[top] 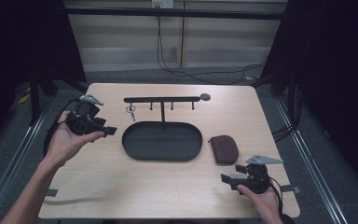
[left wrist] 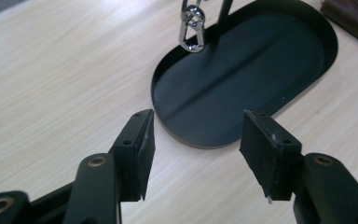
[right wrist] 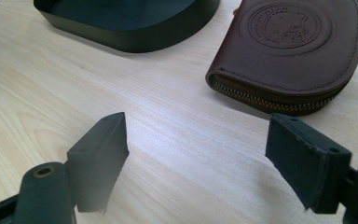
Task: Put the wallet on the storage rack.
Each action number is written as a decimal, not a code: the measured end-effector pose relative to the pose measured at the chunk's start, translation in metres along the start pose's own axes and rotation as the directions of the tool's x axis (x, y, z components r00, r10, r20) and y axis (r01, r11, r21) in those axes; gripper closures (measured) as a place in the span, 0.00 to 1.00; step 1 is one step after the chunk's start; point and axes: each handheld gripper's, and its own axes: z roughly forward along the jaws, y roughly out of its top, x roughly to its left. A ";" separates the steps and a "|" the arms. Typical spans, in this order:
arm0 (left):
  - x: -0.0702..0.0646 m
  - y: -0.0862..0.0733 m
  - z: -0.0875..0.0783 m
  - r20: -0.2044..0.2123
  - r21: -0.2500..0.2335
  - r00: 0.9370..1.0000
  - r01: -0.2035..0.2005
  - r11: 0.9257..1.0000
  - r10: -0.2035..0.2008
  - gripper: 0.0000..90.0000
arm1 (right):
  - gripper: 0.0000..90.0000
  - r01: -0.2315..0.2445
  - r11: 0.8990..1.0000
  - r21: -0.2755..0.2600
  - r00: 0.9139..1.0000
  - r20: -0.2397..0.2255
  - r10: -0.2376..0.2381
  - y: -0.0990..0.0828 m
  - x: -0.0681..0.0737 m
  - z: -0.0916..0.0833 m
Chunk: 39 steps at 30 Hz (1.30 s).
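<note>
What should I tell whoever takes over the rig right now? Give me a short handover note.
Left gripper: open, holding nothing, raised at the table's left, aimed at the black oval tray and the metal clip hanging from the hook rack.
Right gripper: open, holding nothing, low near the front right, facing the brown zip pouch.
The pouch lies flat and zipped on the table, just right of the tray, apart from it.
Done: nothing gripped yet.
Left: probably grasp the pouch and the clip; both untouched.
</note>
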 end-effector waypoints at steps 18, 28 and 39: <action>-0.001 -0.082 0.018 -0.031 -0.120 0.993 0.107 0.987 -0.112 0.39 | 0.21 0.009 1.000 0.010 1.000 0.001 -0.009 0.001 0.003 0.002; -0.020 -0.122 0.024 -0.014 -0.130 0.995 0.100 0.986 -0.103 0.32 | 0.20 0.011 1.000 -0.004 1.000 0.027 -0.011 0.006 0.002 0.002; -0.039 -0.156 0.035 0.037 -0.114 0.990 0.143 0.983 -0.139 0.29 | 0.22 -0.016 0.999 -0.039 0.998 0.057 0.018 0.029 -0.005 -0.003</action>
